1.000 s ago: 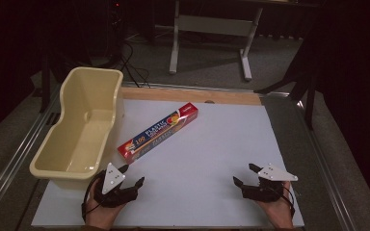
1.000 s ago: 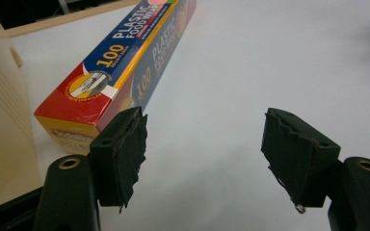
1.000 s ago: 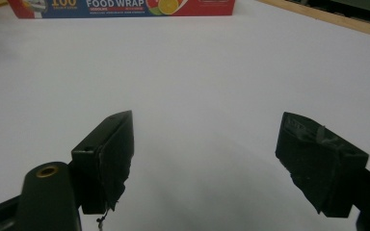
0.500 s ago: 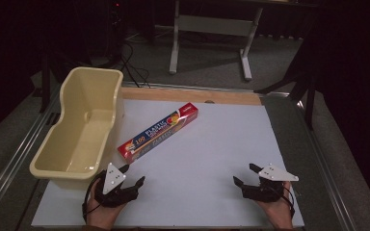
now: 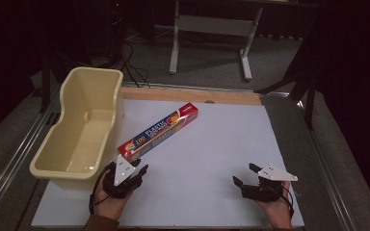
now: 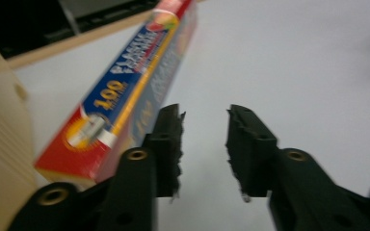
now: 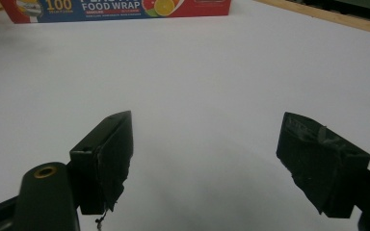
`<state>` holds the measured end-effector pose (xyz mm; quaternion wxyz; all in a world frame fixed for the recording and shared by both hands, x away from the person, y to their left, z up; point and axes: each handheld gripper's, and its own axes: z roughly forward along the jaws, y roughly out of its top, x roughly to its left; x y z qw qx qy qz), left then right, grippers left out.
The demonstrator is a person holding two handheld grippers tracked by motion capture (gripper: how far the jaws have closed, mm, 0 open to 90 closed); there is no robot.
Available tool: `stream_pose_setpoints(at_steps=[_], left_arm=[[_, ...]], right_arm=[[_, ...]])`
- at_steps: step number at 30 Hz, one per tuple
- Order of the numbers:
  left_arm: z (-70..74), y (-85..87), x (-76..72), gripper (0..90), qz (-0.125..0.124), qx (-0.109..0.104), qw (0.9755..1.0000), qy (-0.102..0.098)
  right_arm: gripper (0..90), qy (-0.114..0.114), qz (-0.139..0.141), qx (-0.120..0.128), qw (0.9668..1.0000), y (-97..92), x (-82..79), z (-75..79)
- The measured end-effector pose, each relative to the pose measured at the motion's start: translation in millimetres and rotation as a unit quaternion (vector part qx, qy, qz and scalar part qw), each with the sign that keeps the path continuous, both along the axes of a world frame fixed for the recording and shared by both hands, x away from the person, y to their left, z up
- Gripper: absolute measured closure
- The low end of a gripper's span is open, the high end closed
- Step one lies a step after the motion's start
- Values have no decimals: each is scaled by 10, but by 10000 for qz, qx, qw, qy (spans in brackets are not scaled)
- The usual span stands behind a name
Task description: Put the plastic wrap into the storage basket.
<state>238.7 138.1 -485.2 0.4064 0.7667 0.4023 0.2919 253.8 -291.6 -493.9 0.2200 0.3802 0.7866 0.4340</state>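
Left gripper (image 5: 137,172) – jaws parted – is being held just beside food wrap box (image 5: 158,131), which risks being nudged aside; right gripper (image 5: 244,175) is being held wide apart.

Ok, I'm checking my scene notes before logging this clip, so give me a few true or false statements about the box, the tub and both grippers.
1. The food wrap box lies inside the tub. False: it lies on the white table beside the tub.
2. The left gripper is open with nothing between its jaws. True.
3. The right gripper is shut on the box. False: it is open and far from the box.
4. The tub holds nothing. True.
5. The box lies nearer the left gripper. True.
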Motion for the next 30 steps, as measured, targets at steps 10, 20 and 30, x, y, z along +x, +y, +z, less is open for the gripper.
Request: stream_pose_setpoints(at_steps=[10, 20, 30], left_arm=[[24, 2, 487, 900, 699, 177, 9973, 152], [-59, -19, 890, 900, 1493, 531, 9869, 287], [-106, -35, 1164, 900, 2032, 570, 9763, 476]], right_arm=[[200, 4, 0, 4, 10000, 4, 11, -4], [202, 29, 39, -13, 10000, 18, 19, -10], [208, 34, 81, -18, 10000, 27, 20, -12]])
